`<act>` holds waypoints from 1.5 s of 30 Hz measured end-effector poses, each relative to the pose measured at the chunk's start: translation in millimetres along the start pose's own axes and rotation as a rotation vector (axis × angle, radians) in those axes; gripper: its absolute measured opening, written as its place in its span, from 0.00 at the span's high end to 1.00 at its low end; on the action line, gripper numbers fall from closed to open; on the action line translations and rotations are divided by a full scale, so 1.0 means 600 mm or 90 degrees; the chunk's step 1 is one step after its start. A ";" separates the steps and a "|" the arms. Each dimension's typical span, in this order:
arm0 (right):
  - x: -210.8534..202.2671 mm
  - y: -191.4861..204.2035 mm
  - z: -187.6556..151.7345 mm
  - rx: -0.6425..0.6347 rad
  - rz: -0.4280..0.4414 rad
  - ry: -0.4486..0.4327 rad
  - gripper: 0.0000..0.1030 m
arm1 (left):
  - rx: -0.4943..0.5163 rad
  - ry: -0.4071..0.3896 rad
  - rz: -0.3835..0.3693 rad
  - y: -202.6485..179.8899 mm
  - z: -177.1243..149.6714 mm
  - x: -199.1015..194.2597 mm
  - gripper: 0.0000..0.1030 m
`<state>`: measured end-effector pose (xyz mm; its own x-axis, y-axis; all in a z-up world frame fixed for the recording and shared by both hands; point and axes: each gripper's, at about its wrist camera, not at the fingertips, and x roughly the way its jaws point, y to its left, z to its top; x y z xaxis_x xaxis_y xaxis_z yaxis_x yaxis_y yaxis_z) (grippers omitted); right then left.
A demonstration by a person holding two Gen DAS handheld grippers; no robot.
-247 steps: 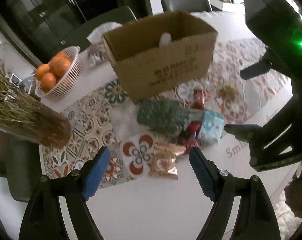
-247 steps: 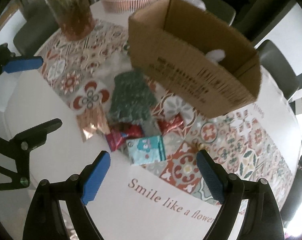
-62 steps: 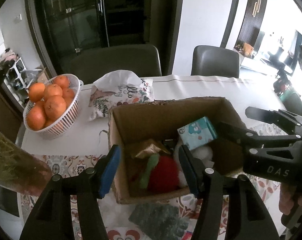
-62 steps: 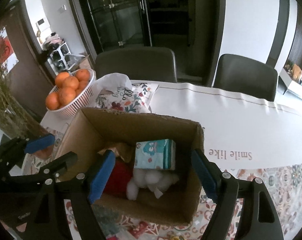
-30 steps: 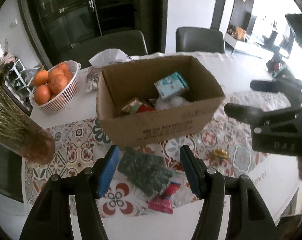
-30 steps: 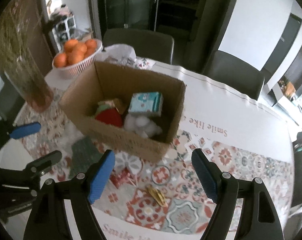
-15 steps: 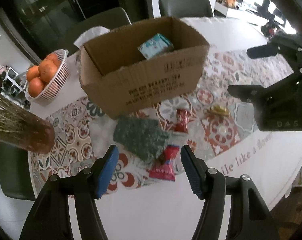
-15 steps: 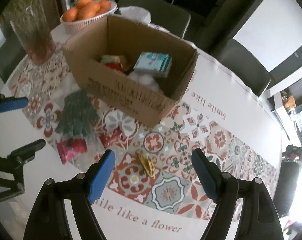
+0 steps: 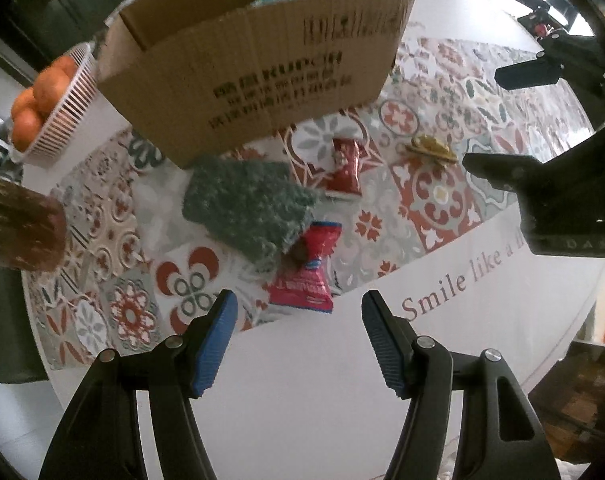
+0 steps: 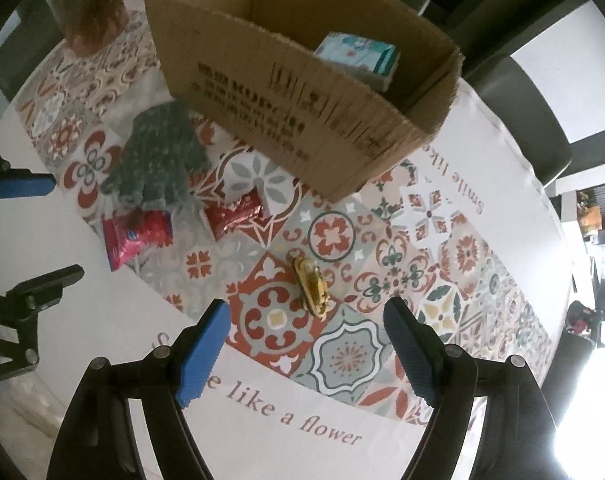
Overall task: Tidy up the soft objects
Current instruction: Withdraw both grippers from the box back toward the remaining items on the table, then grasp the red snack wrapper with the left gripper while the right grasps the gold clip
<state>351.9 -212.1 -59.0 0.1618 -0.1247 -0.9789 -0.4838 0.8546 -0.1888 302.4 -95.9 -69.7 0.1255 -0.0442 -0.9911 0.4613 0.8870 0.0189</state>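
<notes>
A brown cardboard box (image 9: 254,76) (image 10: 302,92) stands on the patterned table runner and holds a light blue tissue pack (image 10: 358,58). In front of it lie a grey-green knitted cloth (image 9: 246,204) (image 10: 158,160), a pink-red snack packet (image 9: 306,276) (image 10: 134,236), a small dark red packet (image 9: 346,166) (image 10: 234,214) and a small gold wrapped item (image 9: 430,148) (image 10: 312,284). My left gripper (image 9: 296,340) is open and empty just in front of the pink-red packet. My right gripper (image 10: 306,354) is open and empty just in front of the gold item.
A white basket of oranges (image 9: 50,100) stands at the far left. A glass vase with dried stems (image 9: 18,228) (image 10: 90,0) stands left of the box. Dark chairs (image 10: 518,116) ring the round table. The table edge curves close to both grippers.
Both grippers have come down and closer to the table since half a second ago. The box and the items lie as before; the tissue pack has been in the box for two seconds.
</notes>
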 end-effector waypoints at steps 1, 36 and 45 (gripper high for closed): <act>0.004 0.001 0.001 -0.003 0.001 0.006 0.22 | -0.002 0.010 -0.009 -0.001 0.000 0.008 0.38; 0.211 -0.040 0.041 0.026 0.064 0.147 0.24 | -0.058 0.130 -0.064 0.013 0.063 0.185 0.46; 0.253 -0.071 0.045 0.059 0.097 0.135 0.35 | -0.081 0.130 -0.084 0.020 0.082 0.201 0.61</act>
<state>420.3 -253.8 -197.3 -0.0957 -0.0859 -0.9917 -0.4067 0.9127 -0.0398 366.0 -113.1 -182.5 -0.1143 -0.0807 -0.9902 0.3458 0.9311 -0.1158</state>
